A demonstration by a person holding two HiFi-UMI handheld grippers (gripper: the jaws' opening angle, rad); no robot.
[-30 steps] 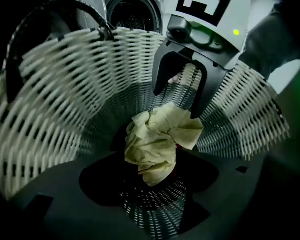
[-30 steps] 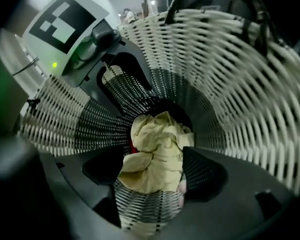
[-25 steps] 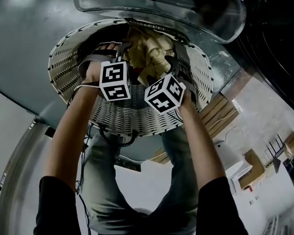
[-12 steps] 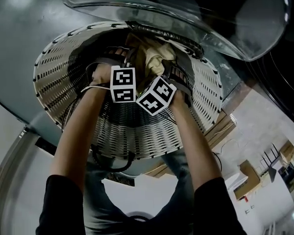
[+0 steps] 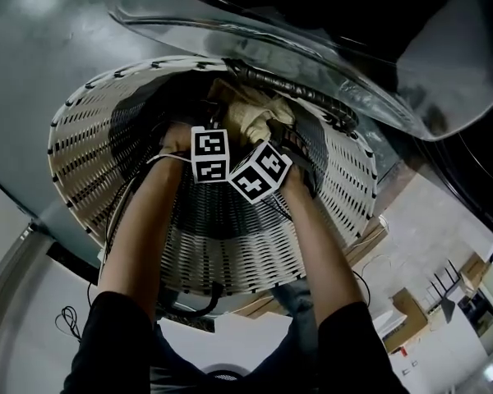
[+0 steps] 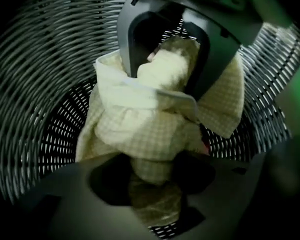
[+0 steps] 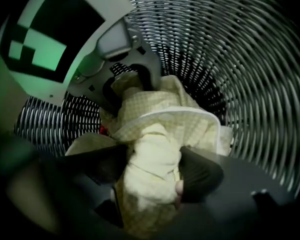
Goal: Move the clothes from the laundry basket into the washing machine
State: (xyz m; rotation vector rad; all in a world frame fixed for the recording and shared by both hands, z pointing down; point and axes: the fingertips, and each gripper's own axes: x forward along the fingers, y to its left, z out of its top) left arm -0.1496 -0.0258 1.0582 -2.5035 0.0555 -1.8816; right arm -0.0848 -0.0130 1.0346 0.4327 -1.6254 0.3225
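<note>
Picking step: both grippers are down in the laundry basket (image 5: pixel 90 146) on the yellow checked garment (image 6: pixel 155 129).
My left gripper (image 6: pixel 151 174) has just been closing its jaws, and they pinch a fold of the cloth. My right gripper (image 7: pixel 152 176), just beside it, has closed likewise on the same bundle at the basket's bottom. Next, I reckon, comes a firm squeeze, then a straight lift clear of the rim toward the washer door (image 5: pixel 329 56).
</note>
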